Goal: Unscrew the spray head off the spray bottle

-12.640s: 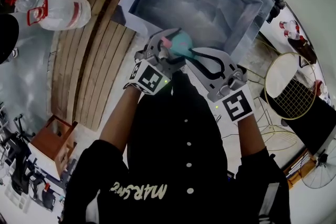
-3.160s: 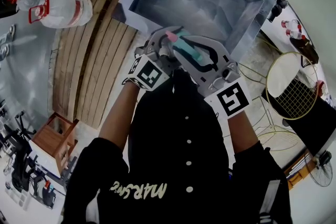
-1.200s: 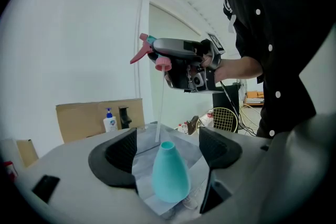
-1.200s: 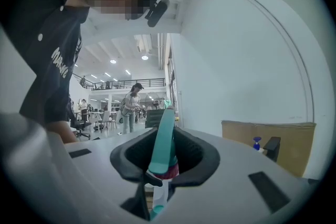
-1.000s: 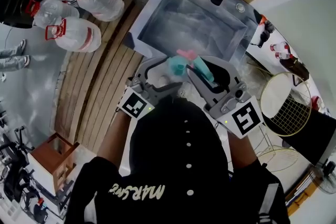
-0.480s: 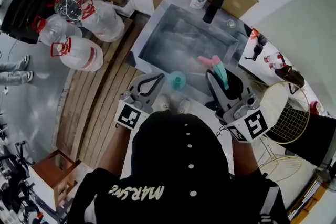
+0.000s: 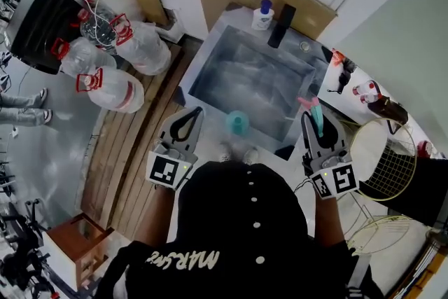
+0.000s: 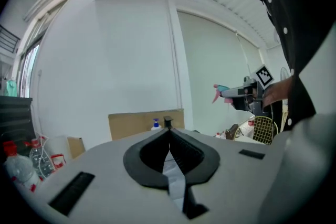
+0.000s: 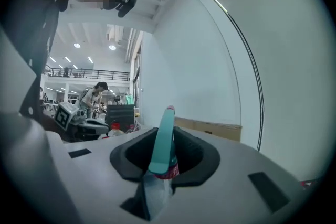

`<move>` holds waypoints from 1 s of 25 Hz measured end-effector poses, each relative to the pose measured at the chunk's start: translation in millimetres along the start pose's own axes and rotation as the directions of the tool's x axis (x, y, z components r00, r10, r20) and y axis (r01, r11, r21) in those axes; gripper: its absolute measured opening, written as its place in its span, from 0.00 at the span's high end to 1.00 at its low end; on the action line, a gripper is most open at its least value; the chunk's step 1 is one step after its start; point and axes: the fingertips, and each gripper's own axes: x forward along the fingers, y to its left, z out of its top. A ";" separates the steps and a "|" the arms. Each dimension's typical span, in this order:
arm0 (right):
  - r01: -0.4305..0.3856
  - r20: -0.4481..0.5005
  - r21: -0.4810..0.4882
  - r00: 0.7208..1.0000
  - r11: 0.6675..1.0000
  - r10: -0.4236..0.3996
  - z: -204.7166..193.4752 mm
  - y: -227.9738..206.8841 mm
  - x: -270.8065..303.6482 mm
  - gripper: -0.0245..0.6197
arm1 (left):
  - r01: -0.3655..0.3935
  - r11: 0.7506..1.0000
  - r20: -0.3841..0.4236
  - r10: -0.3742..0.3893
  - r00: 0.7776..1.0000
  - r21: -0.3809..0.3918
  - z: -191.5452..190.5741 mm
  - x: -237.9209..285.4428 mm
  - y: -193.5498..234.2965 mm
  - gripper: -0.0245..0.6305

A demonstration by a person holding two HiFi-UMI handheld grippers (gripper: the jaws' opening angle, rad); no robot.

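The teal spray bottle [image 7: 237, 122], without its head, stands on its own at the sink's front rim [image 7: 222, 110]. To its left my left gripper [image 7: 195, 113] is shut with nothing in it, and in the left gripper view its jaws [image 8: 168, 134] meet with no gap. Off to the right, over the counter, my right gripper [image 7: 320, 128] is shut on the teal spray head [image 7: 313, 108], whose pink nozzle points away from me. In the right gripper view the spray head [image 9: 164, 134] stands upright between the pads [image 9: 184, 157].
The steel sink has a black faucet [image 7: 280, 16] and a soap bottle [image 7: 262, 14] behind it. Several water jugs [image 7: 112, 89] lie on the floor at the left beside wooden planks [image 7: 133, 150]. A round wire rack [image 7: 381, 159] stands at the right.
My left gripper let go of the bottle, closed and drew off to the left. My right gripper carried the spray head away to the right. The bottle now stands alone.
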 end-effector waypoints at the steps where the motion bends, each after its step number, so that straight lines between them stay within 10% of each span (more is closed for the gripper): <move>1: 0.014 -0.006 -0.013 1.000 1.000 -0.014 -2.8 -2.2 -2.1 0.80 | -0.023 1.000 -0.006 0.023 1.000 -0.009 0.6 -2.2 4.4 0.92; 25: 0.044 0.006 -0.051 0.999 0.998 -0.044 -1.0 -2.8 0.1 0.80 | -0.098 0.995 0.006 0.098 0.995 0.002 13.7 -1.7 7.6 0.92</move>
